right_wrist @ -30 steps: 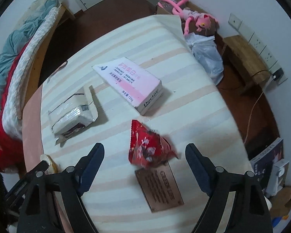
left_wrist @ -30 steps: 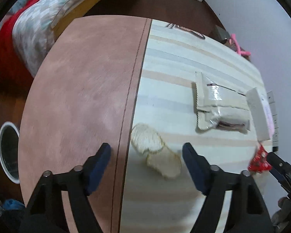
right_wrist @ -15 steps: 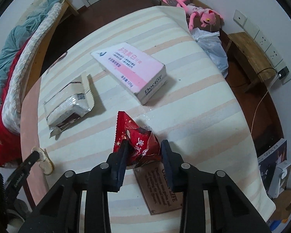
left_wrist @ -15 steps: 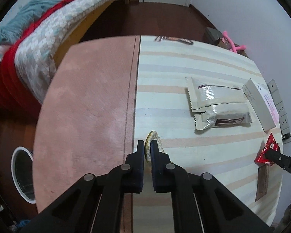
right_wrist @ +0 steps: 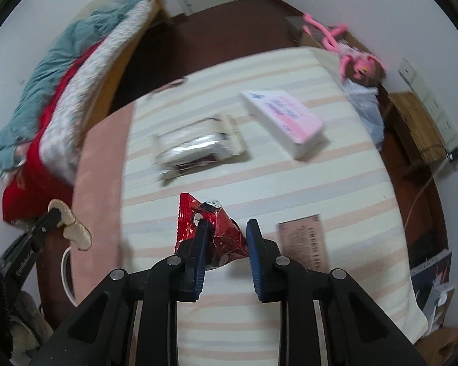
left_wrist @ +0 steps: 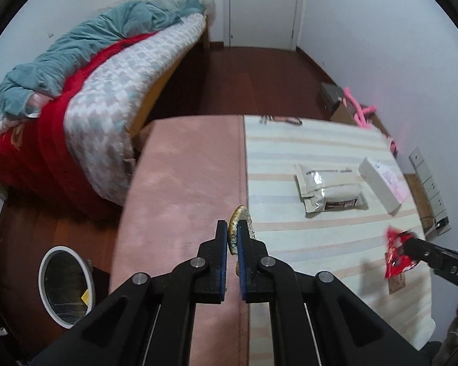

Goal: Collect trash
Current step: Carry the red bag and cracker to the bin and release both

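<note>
My left gripper (left_wrist: 232, 228) is shut on a pale, crusty food scrap (left_wrist: 240, 217) and holds it above the table, over the seam between the pink cloth and the striped cloth. The scrap also shows in the right wrist view (right_wrist: 73, 228), hanging from the left gripper (right_wrist: 56, 215). My right gripper (right_wrist: 227, 228) is shut on a crumpled red wrapper (right_wrist: 210, 225) and holds it above the striped cloth. The wrapper also shows in the left wrist view (left_wrist: 397, 251). A round white trash bin (left_wrist: 64, 286) stands on the floor left of the table.
On the striped cloth (left_wrist: 320, 244) lie a silver-beige snack packet (left_wrist: 329, 192), a white and pink box (left_wrist: 381, 183) and a brown card (right_wrist: 305, 241). A bed with red and teal blankets (left_wrist: 76, 91) stands to the left. A pink plush toy (right_wrist: 351, 48) lies beyond the table.
Both grippers closed, the left on the food scrap and the right on the red wrapper, and both have lifted their pieces off the table.
</note>
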Demonstrator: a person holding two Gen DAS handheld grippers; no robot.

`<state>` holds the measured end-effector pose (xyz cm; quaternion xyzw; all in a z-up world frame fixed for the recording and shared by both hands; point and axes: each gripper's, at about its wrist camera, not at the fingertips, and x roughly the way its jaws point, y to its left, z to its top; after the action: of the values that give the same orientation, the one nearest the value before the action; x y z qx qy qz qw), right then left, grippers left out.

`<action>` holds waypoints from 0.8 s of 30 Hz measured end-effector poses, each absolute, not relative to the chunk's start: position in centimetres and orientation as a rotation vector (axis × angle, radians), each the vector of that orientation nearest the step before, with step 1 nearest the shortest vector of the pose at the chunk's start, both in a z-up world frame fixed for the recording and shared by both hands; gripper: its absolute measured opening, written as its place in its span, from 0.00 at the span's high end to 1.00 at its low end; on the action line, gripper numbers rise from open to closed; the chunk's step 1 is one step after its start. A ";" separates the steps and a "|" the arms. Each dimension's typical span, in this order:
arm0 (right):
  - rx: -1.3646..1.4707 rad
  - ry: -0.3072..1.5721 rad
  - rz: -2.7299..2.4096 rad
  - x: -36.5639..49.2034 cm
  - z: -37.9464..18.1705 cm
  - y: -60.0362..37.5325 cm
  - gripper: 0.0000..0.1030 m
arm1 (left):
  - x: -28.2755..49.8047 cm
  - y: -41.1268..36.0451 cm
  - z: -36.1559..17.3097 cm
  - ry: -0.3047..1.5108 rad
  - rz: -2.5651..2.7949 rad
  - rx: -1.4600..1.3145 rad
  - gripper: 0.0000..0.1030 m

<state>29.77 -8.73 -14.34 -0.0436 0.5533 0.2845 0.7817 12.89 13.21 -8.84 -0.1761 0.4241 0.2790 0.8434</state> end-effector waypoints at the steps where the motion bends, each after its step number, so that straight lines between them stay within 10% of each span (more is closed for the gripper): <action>1: -0.095 1.186 0.631 29.2 -13.9 -8.4 0.78 | 12.3 13.4 -8.4 0.886 0.593 -0.372 0.96; 24: -0.186 1.201 1.088 9.7 -9.4 9.6 0.87 | -13.5 27.1 -5.6 0.740 0.926 -0.583 0.96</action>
<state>9.75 9.59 -9.39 -0.0832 0.5360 0.4856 0.6855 -13.52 27.10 -5.57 -0.2710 0.3439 0.4299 0.7896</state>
